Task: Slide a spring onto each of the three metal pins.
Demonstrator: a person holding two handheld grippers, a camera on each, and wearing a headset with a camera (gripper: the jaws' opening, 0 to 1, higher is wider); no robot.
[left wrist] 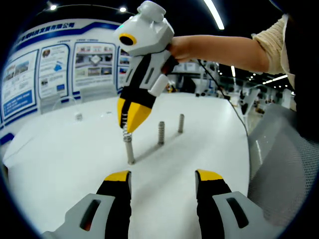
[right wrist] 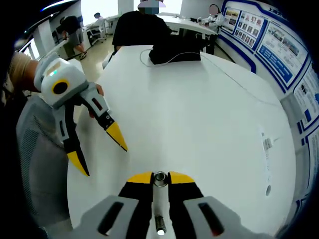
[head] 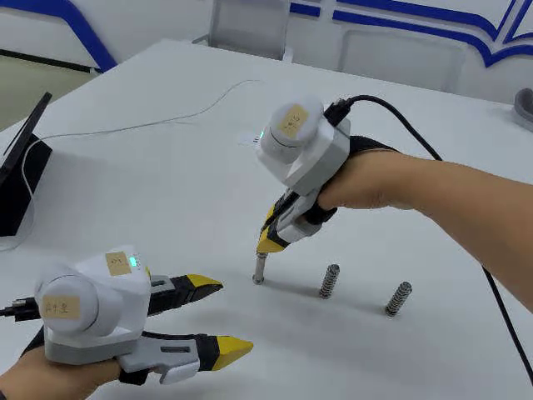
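My right gripper [head: 268, 242] points down, shut on a small spring [left wrist: 126, 135] held at the top of the left metal pin [head: 260, 268]. In the right gripper view its yellow jaws [right wrist: 160, 175] are closed around the spring [right wrist: 160, 180], seen end-on, with the pin [right wrist: 159, 221] below. The two other pins [head: 330, 281] [head: 399, 298] stand to the right, each wearing a spring. My left gripper [head: 221, 317] rests low at the front left, open and holding nothing. Its yellow tips [left wrist: 163, 177] face the pin [left wrist: 129, 152].
A black stand [head: 21, 167] sits at the table's left edge, with a thin white cable [head: 150, 125] running across the far side. The right gripper's black cable [head: 433, 154] trails off to the right. A grey chair [head: 250, 25] stands behind the table.
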